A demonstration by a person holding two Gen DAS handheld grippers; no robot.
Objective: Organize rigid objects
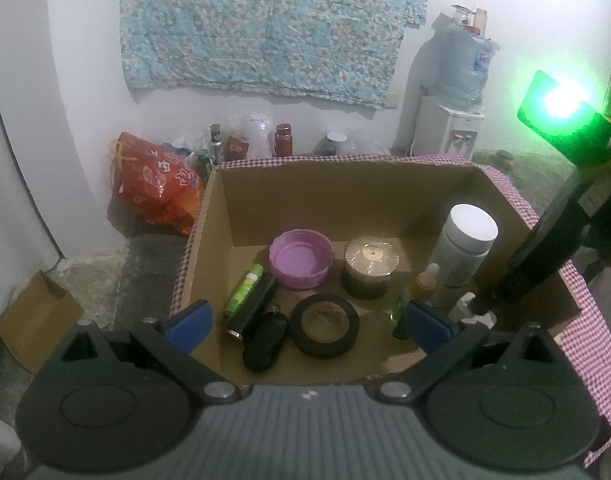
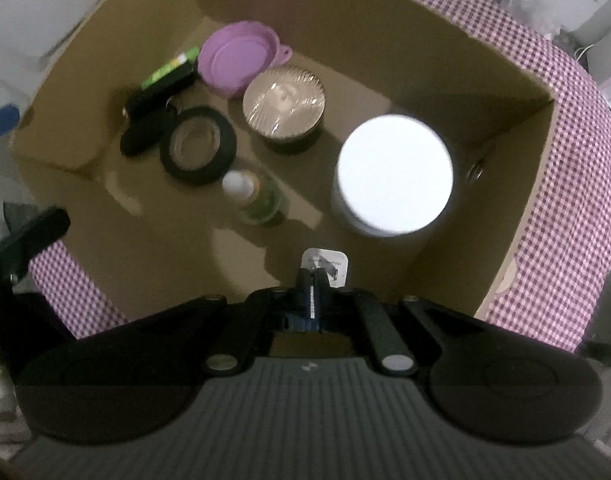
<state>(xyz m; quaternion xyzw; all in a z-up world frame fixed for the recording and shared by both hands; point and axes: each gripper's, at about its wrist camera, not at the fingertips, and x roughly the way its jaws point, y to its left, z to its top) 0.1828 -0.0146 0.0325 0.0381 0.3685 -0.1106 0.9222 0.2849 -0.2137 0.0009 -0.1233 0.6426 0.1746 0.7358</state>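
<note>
An open cardboard box [image 1: 385, 200] holds a purple lid [image 1: 300, 258], a round tin [image 1: 368, 266], a black tape roll [image 1: 325, 325], a green tube [image 1: 243, 289], a black cylinder [image 1: 252, 307], a black key case [image 1: 265, 338], a tall white bottle [image 1: 465, 250] and a small dropper bottle [image 1: 425, 280]. My left gripper [image 1: 307, 322] is open over the box's near edge. My right gripper [image 2: 314, 280] is shut on a small white flat object [image 2: 325, 266], low inside the box near the white bottle [image 2: 393, 176]. The right gripper's body [image 1: 545, 240] reaches in from the right.
The box [image 2: 505, 92] sits on a purple checked cloth [image 1: 585, 328]. An orange bag [image 1: 157, 184], jars [image 1: 283, 140] and a water dispenser [image 1: 449, 124] stand by the far wall. A small cardboard box [image 1: 37, 320] lies on the floor at left.
</note>
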